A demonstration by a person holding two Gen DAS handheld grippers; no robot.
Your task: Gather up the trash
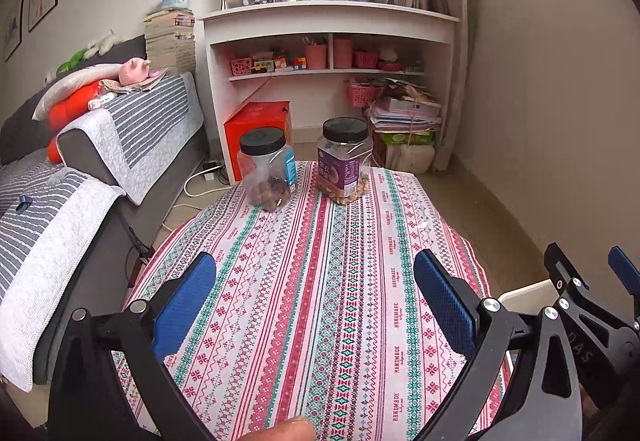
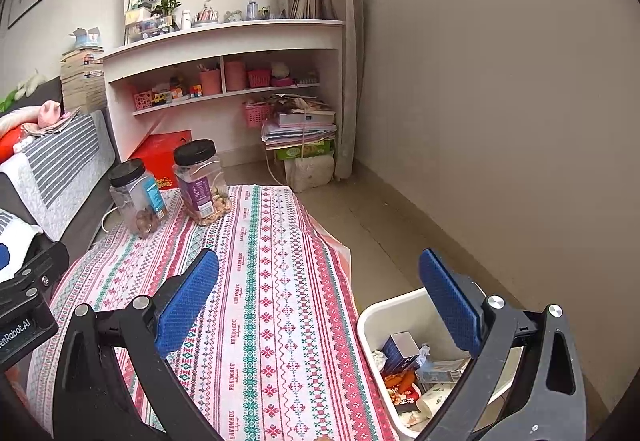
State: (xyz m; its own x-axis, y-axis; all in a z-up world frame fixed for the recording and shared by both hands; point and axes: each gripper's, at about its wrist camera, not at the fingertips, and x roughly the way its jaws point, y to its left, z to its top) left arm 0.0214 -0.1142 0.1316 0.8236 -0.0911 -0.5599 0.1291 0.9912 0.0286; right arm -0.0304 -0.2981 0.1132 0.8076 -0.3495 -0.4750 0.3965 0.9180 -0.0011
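A white bin (image 2: 372,315) stands on the floor beside the table's right edge, holding several pieces of trash: a blue carton (image 2: 402,351), red wrappers (image 2: 400,387) and crumpled paper. My right gripper (image 2: 320,273) hangs open over the table's right edge and the bin, nothing between its blue pads (image 2: 188,301). My left gripper (image 1: 314,273) is open above the patterned tablecloth (image 1: 320,281), empty. The right gripper's black body (image 1: 592,313) shows at the right of the left wrist view, with the bin's corner (image 1: 524,293) behind it.
Two clear jars with black lids (image 1: 268,169) (image 1: 344,161) stand at the table's far end. A grey sofa with striped covers (image 1: 80,181) runs along the left. White shelves (image 1: 328,41), a red box (image 1: 256,129) and stacked papers (image 1: 404,117) lie beyond. A fingertip (image 1: 284,431) shows at the bottom.
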